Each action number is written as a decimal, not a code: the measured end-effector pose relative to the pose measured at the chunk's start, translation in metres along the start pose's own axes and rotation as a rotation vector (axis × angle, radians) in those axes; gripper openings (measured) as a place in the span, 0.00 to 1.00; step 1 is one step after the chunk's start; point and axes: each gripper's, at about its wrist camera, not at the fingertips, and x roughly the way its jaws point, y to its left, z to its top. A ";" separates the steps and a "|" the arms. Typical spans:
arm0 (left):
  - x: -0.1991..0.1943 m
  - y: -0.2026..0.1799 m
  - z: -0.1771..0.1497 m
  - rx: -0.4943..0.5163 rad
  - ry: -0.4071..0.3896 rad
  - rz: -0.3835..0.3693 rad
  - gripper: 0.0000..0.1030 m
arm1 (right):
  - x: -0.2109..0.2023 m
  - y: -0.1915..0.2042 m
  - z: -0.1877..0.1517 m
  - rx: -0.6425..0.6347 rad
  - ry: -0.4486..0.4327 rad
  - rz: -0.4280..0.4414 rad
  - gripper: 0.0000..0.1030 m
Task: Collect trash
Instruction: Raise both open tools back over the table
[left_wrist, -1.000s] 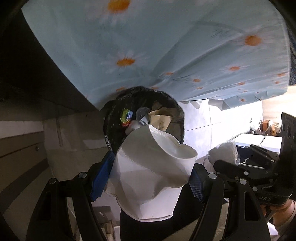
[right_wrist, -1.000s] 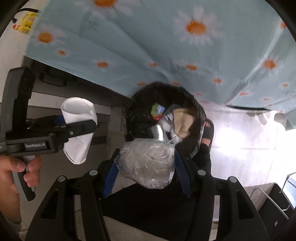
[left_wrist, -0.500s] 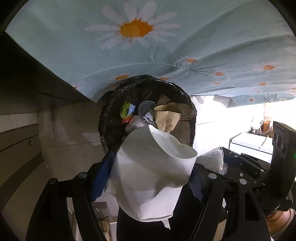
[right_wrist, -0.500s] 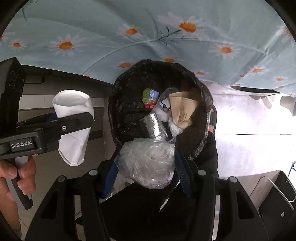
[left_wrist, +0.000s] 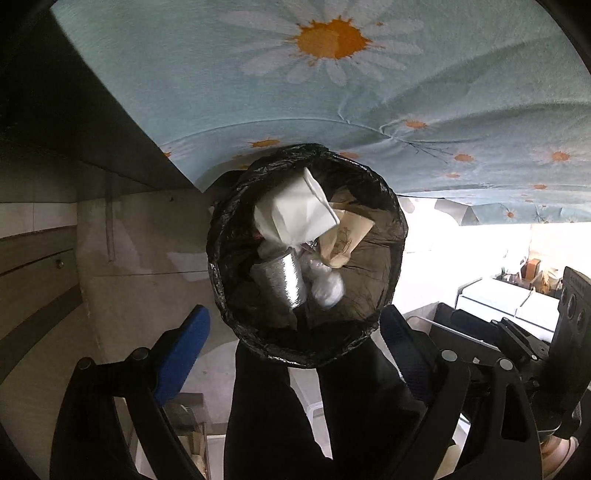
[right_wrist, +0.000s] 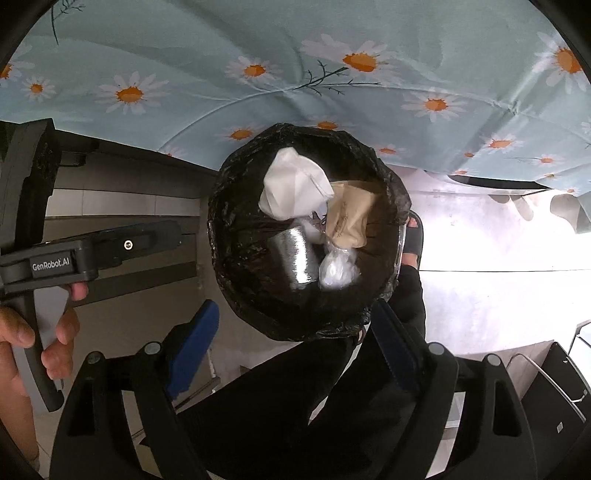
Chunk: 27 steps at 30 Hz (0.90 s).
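A bin lined with a black bag (left_wrist: 221, 254) (right_wrist: 236, 266) stands on the floor below both grippers. The crushed white paper cup (left_wrist: 295, 210) (right_wrist: 291, 188) lies on top of the trash inside. Beside it lie a clear plastic bag bundle (left_wrist: 327, 288) (right_wrist: 338, 271), a brown paper bag (left_wrist: 345, 236) (right_wrist: 349, 218) and a silver can (left_wrist: 284, 282) (right_wrist: 297, 258). My left gripper (left_wrist: 295, 332) hangs above the bin, its jaws opening with nothing between them. My right gripper (right_wrist: 291, 339) does the same, jaws opening and empty. The left gripper's body (right_wrist: 92, 251) shows in the right wrist view, held by a hand (right_wrist: 37, 339).
A light blue daisy-print tablecloth (left_wrist: 332, 92) (right_wrist: 295, 74) hangs over the table edge just behind the bin. A person's dark trouser legs (left_wrist: 288, 406) (right_wrist: 295, 406) and a sandalled foot (right_wrist: 413, 236) stand beside the bin. A pale tiled floor (right_wrist: 480, 258) spreads to the right.
Both grippers dropped lower toward the bin and spread their jaws. The white cup left the left gripper and the clear plastic bundle left the right; both now lie in the bin.
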 end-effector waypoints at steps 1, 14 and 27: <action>0.000 0.000 0.000 0.000 -0.001 0.001 0.87 | -0.002 0.000 -0.001 -0.001 -0.004 -0.003 0.81; -0.032 -0.011 -0.014 0.022 -0.040 -0.005 0.87 | -0.041 0.010 -0.010 -0.009 -0.078 0.022 0.81; -0.101 -0.033 -0.044 0.114 -0.175 -0.019 0.87 | -0.119 0.026 -0.030 -0.036 -0.236 0.043 0.81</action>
